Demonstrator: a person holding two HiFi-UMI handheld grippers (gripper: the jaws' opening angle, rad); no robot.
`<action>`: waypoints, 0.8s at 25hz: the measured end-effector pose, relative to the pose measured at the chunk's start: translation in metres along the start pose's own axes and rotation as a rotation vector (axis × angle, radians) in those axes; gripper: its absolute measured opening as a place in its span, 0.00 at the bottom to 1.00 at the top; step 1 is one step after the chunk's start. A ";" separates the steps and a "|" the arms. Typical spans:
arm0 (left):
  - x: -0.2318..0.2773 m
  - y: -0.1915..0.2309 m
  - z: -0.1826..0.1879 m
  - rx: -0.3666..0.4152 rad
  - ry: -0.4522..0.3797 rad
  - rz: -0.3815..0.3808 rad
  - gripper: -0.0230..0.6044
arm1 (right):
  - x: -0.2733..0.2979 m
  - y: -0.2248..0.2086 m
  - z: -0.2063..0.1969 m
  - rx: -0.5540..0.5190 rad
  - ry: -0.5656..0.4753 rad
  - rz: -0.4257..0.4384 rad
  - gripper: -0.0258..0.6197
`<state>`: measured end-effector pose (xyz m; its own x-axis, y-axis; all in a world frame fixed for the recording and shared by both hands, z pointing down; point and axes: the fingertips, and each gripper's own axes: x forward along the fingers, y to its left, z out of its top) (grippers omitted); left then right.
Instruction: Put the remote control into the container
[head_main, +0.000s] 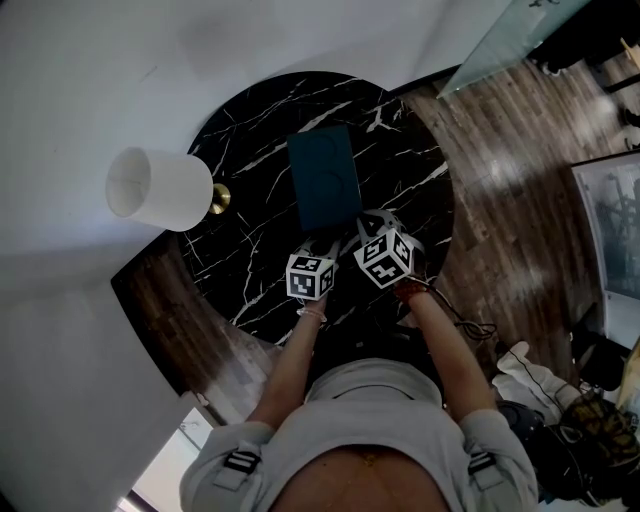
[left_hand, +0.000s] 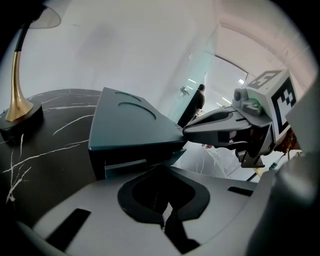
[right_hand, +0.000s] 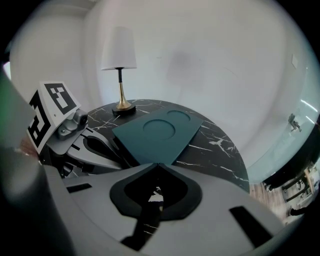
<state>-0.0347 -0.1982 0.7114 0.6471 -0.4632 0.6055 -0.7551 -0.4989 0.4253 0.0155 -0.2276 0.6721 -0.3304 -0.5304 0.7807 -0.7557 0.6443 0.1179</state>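
Lidded container (head_main: 324, 175) at centre of round table (head_main: 250, 130); remote control in no view. Left gripper (left_hand: 161, 167) and right gripper (right_hand: 157, 164): jaws together, tips at container's near edge. Risk: closed tips slip off lid corner, container skids across table.

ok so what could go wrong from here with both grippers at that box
1. The left gripper and right gripper sit shut at the near edge of the box; a push could slide it across the smooth table toward the lamp.
2. No remote shows in any view, and the box looks covered, so it may need opening first.
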 end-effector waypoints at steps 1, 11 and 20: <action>0.001 0.001 0.001 0.006 0.000 0.002 0.05 | 0.000 0.000 0.000 0.001 -0.002 0.000 0.06; 0.006 0.003 0.007 0.009 -0.014 0.004 0.05 | 0.001 -0.001 0.000 0.014 -0.011 -0.006 0.06; 0.004 0.001 0.011 -0.004 -0.032 0.006 0.05 | 0.001 -0.003 0.001 0.028 -0.024 -0.014 0.06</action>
<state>-0.0315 -0.2087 0.7063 0.6459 -0.4891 0.5862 -0.7591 -0.4931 0.4250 0.0167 -0.2302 0.6724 -0.3329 -0.5526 0.7641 -0.7758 0.6211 0.1113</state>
